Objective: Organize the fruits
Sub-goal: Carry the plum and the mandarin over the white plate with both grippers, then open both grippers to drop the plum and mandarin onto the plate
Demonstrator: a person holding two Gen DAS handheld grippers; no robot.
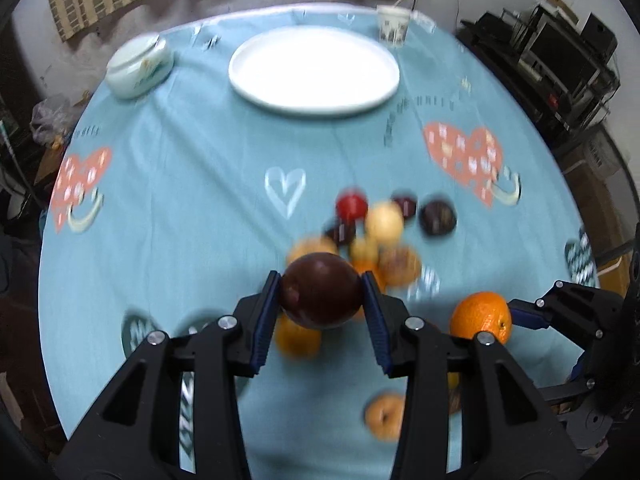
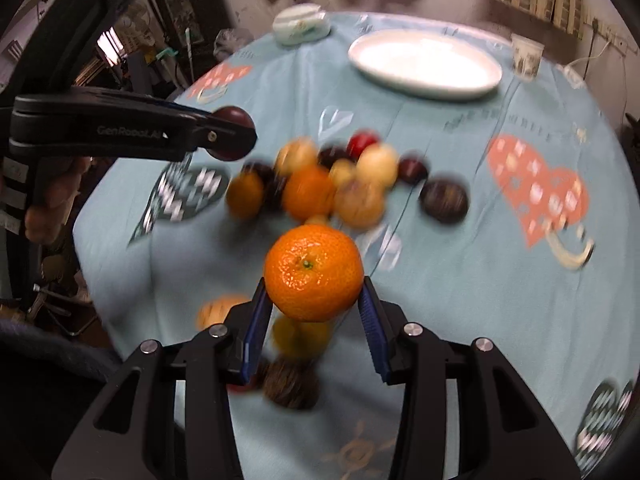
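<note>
My left gripper (image 1: 322, 294) is shut on a dark red plum (image 1: 320, 296) and holds it above the table. In the right wrist view that same plum (image 2: 234, 132) shows at the tip of the left gripper (image 2: 230, 134), held by a hand at the left. My right gripper (image 2: 314, 294) is shut on an orange (image 2: 314, 272), also lifted off the cloth. The left wrist view shows this orange (image 1: 480, 316) at the right. A blurred pile of fruit (image 2: 320, 184) lies mid-table: oranges, dark plums, pale apples, a red fruit. A white plate (image 1: 314, 70) sits at the far side.
A blue tablecloth with heart prints (image 1: 200, 200) covers the round table. A pale lidded bowl (image 1: 138, 66) stands far left, a paper cup (image 1: 394, 24) far right. Loose fruit (image 1: 384, 416) lies near the front edge. Shelves with equipment (image 1: 560, 52) stand beyond the table's right side.
</note>
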